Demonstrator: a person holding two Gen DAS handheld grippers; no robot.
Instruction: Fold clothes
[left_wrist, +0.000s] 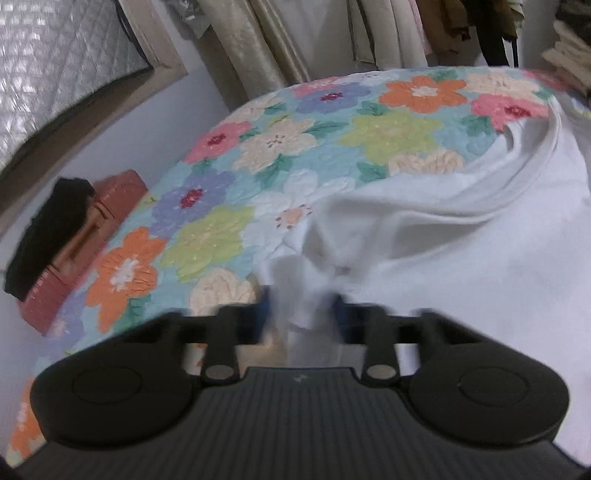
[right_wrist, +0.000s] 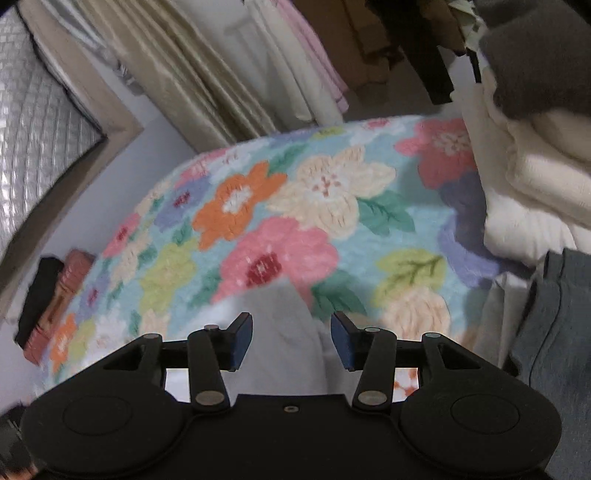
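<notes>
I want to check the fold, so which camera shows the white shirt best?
The left wrist view: the white shirt fills its right side, neckline visible, a bunch of it between the left gripper fingers. The right wrist view shows only a pale corner between the right gripper's open fingers.

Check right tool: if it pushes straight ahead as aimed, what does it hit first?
Probably the white cloth lying between the open right tool fingers, then the floral blanket beyond. Depth is unclear.

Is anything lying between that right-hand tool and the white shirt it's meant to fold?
Nothing visible does. The right tool stands open with a fold of the white shirt already in the gap between its fingers, on the floral bedspread. The stack of folded clothes lies off to the right, clear of it.
</notes>
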